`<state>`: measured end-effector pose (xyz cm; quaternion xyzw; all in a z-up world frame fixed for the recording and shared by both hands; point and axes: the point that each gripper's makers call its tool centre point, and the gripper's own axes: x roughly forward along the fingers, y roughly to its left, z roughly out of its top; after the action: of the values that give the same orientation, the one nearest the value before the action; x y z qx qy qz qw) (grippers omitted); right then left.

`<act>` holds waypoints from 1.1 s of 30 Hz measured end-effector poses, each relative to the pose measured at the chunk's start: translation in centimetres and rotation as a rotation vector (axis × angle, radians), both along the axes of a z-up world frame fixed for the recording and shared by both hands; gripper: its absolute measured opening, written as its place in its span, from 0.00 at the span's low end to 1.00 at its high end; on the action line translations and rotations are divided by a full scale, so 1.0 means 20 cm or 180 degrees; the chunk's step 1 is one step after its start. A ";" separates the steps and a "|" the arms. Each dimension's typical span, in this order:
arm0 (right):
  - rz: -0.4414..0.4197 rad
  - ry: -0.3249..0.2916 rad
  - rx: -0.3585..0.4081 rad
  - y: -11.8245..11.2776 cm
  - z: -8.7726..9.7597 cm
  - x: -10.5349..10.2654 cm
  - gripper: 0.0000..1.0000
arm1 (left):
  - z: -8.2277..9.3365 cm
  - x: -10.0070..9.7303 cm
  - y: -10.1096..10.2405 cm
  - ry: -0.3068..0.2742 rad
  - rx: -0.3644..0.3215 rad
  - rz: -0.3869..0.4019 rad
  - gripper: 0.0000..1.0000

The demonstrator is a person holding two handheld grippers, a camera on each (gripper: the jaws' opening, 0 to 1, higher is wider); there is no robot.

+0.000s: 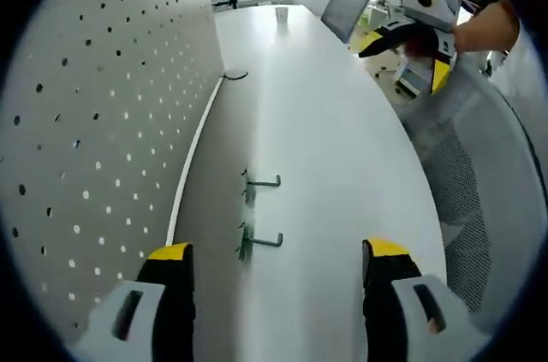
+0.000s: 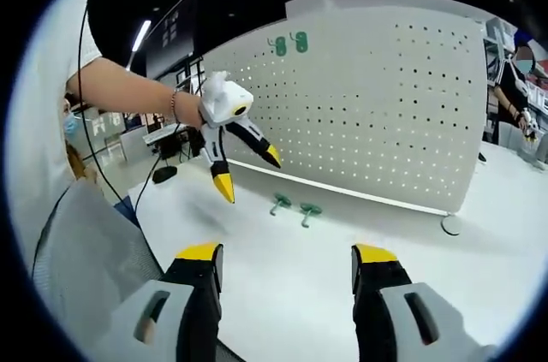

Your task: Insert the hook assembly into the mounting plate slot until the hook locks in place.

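Two green hook assemblies lie side by side on the white table, the nearer hook and the farther hook, close to the foot of the white pegboard. My left gripper is open and empty, just short of the nearer hook. In the right gripper view the same pair, hook and hook, rests in front of the upright pegboard. Two more green hooks hang near its top. My right gripper is open over bare table. The left gripper hovers open above the hooks.
A grey mesh chair stands at the table's right edge, seen as the chair by the person holding the grippers. A black cable lies near the pegboard base. The right gripper is raised at the far right. Another person stands behind the board.
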<state>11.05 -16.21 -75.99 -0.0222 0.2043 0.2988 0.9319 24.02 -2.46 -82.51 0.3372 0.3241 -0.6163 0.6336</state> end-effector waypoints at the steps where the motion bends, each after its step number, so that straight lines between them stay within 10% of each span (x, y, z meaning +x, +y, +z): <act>1: 0.0002 0.0003 -0.0002 0.00 0.00 0.00 0.59 | -0.01 0.00 0.00 -0.0001 0.0019 -0.0020 0.83; 33: -0.0010 0.0128 -0.0090 -0.01 -0.03 0.00 0.60 | -0.24 0.08 -0.03 0.0114 0.0548 -0.0436 0.80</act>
<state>11.08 -16.48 -76.63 -0.0291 0.2272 0.2948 0.9277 25.63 -3.07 -87.29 0.4006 0.3634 -0.6340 0.5528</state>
